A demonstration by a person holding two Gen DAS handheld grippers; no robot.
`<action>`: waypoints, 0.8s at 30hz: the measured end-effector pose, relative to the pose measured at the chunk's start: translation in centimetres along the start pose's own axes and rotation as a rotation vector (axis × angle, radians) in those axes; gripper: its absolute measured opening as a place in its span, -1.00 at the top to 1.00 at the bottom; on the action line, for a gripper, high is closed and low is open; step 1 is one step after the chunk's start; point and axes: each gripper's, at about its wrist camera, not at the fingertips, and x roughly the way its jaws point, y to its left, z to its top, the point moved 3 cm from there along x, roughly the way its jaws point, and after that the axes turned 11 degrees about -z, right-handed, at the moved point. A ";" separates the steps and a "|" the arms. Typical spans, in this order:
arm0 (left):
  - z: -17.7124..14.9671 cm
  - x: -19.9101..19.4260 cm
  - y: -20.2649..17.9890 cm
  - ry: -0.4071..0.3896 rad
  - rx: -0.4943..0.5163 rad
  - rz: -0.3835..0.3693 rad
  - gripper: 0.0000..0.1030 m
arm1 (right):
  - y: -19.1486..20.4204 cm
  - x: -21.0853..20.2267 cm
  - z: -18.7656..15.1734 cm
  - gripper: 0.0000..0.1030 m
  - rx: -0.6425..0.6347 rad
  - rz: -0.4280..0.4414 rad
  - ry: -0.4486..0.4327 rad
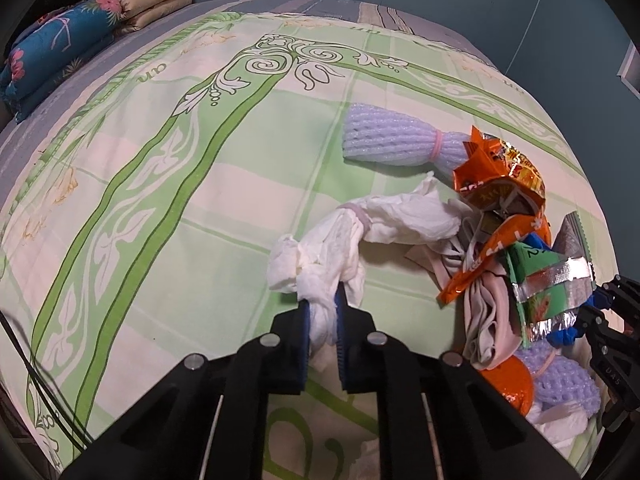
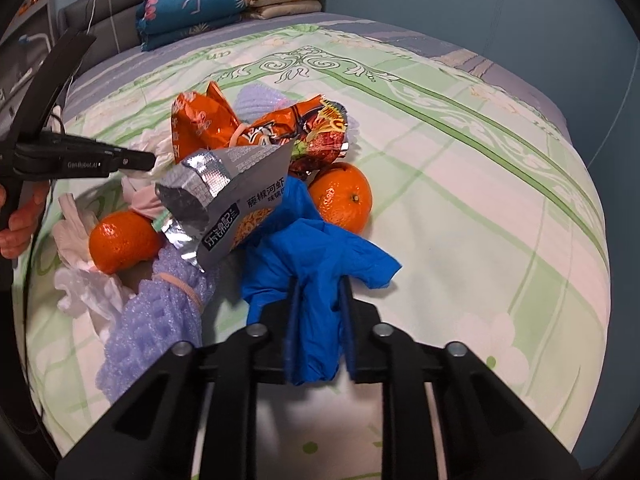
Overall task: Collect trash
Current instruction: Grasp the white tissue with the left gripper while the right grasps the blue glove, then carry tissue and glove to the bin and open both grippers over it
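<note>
My left gripper point(image 1: 320, 312) has its jaws squeezed on the white tissue point(image 1: 340, 248). My right gripper point(image 2: 320, 320) pinches the blue glove point(image 2: 316, 264), so I think I can lift both off the bed point(image 2: 480, 208).

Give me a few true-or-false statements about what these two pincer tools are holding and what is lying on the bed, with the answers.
1. The left gripper is clamped on a white tissue wad. True.
2. The right gripper is open and holds nothing. False: it is shut on a blue glove.
3. Two oranges lie among the trash. True: one orange lies beyond the glove, another to its left in the right wrist view.
4. The silver snack bag lies alone, far from the pile. False: it rests in the pile, overlapping the glove.
5. The folded blankets sit on top of the trash. False: they are stacked at the far end of the bed.
</note>
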 end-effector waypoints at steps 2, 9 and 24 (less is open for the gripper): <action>0.0 -0.5 0.1 -0.008 -0.006 -0.007 0.82 | -0.3 -0.5 0.1 0.76 0.015 0.011 -0.005; 0.2 -2.5 0.4 -0.045 -0.033 -0.016 0.83 | -0.2 -2.6 -0.5 0.82 0.014 0.024 -0.018; -0.2 -7.5 0.3 -0.125 -0.065 -0.026 0.83 | -3.7 -8.0 -1.0 0.83 0.103 -0.034 -0.098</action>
